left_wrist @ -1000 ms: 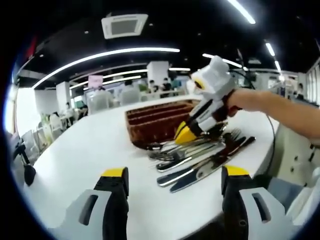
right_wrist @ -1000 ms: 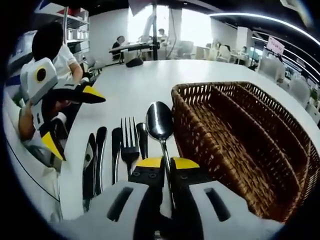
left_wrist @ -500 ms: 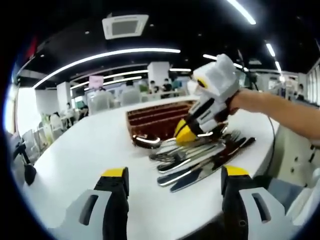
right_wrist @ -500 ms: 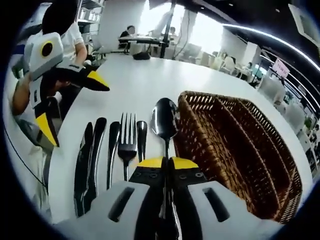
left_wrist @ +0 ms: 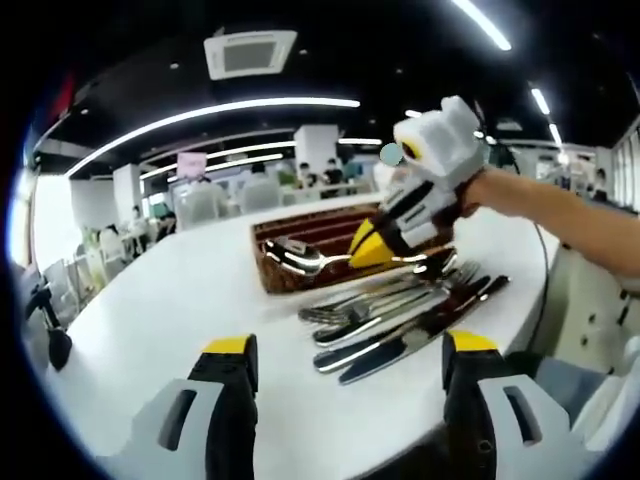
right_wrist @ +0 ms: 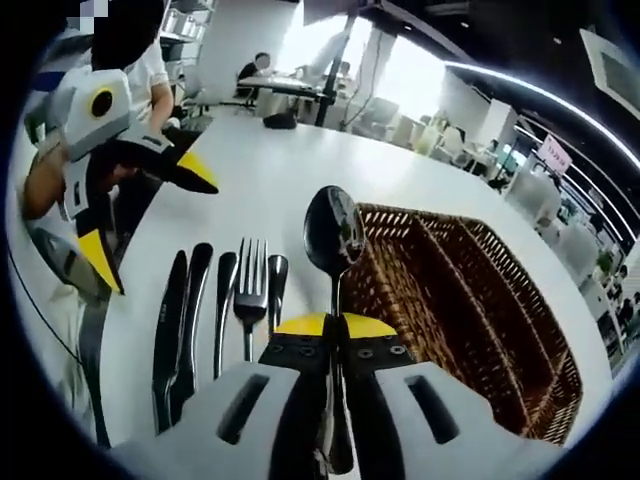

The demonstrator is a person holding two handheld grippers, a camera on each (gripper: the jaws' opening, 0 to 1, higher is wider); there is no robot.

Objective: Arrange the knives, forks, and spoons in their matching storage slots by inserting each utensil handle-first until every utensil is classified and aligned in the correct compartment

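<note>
My right gripper (right_wrist: 335,326) is shut on a steel spoon (right_wrist: 333,232), held by its handle with the bowl pointing away, lifted above the table beside the wicker tray (right_wrist: 470,310). In the left gripper view the right gripper (left_wrist: 372,250) holds that spoon (left_wrist: 292,257) in the air over the near end of the wicker tray (left_wrist: 310,235). Knives, a fork and other utensils (right_wrist: 215,310) lie in a row on the white table left of the tray, seen as a pile of utensils (left_wrist: 400,310). My left gripper (left_wrist: 345,350) is open and empty; the left gripper (right_wrist: 140,190) appears at left.
The white table (left_wrist: 170,300) curves away with bare surface to the left of the tray. A person (right_wrist: 125,70) holding the grippers sits at the table edge. Chairs, desks and other people stand far behind.
My right gripper has raised the spoon off the row of utensils and higher above the table, next to the tray's end. The left gripper has stayed put and open.
</note>
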